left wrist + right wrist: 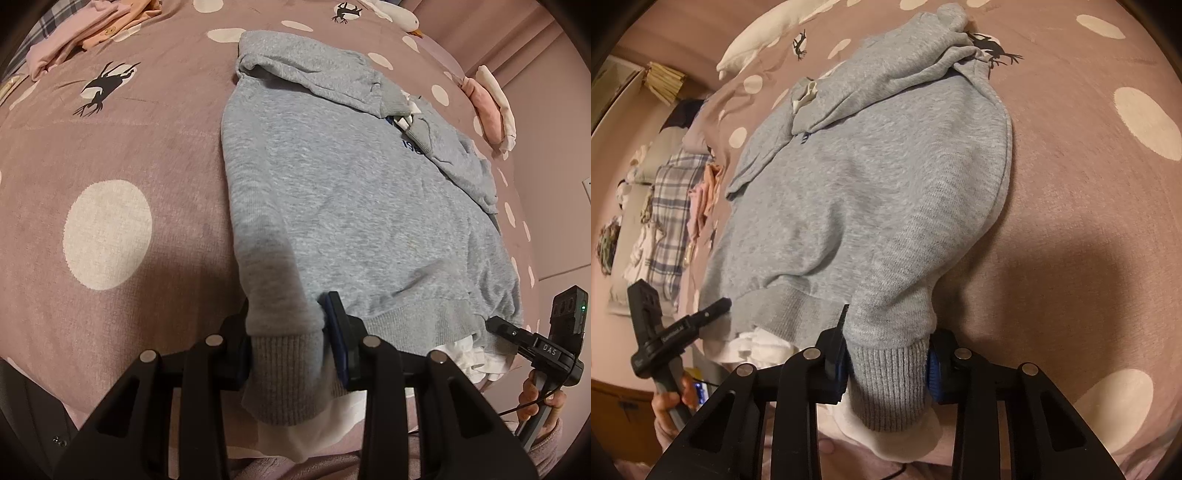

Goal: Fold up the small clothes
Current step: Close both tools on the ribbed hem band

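Left tool (291,347): blue-padded black jaws pinching the ribbed bottom hem of the small grey knitted sweatshirt (351,192) at its left corner. Right tool (888,363): jaws likewise clamped on the ribbed hem at the opposite corner. Sweatshirt lies flat on the mauve bedspread with white dots and black deer figures (110,155), sleeves folded across the chest, hem nearest the tools. White fabric (465,354) shows beneath the hem. A hand (541,400) grips the right tool's handle. Folded pink clothes (88,33) sit well apart at the bed's far corner
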Motion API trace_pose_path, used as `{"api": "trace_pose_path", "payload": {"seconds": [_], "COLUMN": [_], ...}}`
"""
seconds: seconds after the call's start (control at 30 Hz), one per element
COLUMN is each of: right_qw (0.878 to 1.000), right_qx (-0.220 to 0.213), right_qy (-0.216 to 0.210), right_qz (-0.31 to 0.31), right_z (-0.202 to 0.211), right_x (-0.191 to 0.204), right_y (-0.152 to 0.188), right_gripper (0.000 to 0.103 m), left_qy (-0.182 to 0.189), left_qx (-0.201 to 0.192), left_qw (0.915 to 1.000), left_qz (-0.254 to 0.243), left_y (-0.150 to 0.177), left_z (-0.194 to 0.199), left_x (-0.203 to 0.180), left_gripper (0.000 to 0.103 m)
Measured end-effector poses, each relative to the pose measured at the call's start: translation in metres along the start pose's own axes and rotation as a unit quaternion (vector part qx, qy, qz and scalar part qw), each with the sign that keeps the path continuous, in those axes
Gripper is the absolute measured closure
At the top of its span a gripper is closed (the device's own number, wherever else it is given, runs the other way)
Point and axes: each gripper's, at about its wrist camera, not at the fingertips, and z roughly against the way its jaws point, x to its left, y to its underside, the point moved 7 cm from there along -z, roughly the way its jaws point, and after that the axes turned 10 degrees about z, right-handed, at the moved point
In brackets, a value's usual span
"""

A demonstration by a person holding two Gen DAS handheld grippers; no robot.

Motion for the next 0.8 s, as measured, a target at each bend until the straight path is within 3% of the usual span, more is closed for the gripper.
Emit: {"api": "trace_pose_path", "payload": {"seconds": [0.8], "right_qw": [1.000], "right_qx": [-0.003], "right_qy": [-0.023], "right_qz": [-0.005], "right_z": [-0.0004], "right_x": [0.0039], "right_y": [-0.0021], "right_gripper": [0.070], "left_qy": [0.001], "left_qx": [0.004], "left_qw": [0.9999], "left_qz": [0.013], "left_y": [-0.0009], "left_z": [-0.0028], "left_x": [0.0027], "left_gripper": [0.068]}}
